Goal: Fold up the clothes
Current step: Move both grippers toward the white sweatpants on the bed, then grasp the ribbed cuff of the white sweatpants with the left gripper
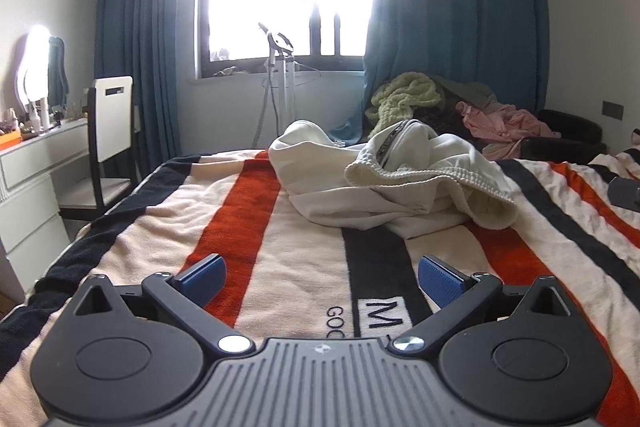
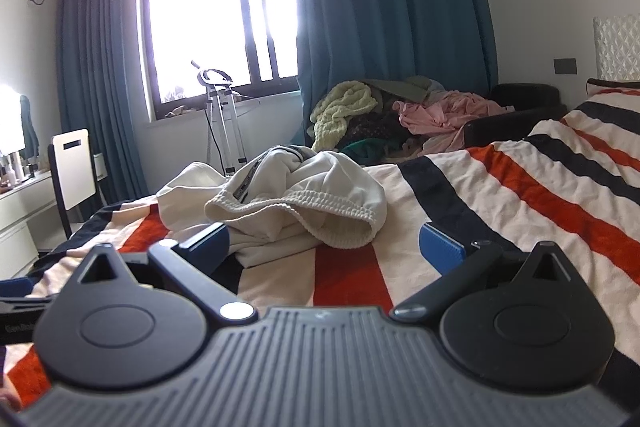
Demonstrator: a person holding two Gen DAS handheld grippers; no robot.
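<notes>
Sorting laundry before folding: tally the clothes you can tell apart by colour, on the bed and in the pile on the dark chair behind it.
White: 1, the crumpled white garment on the striped blanket
Yellow-green: 1, the knit piece on the pile
Pink: 1, the pink garment on the pile
Dark: cannot separate, items overlap
Total: 3 distinct pieces

Blanket (image 1: 304, 267): "GOO" partly hidden; white label "M".
</notes>
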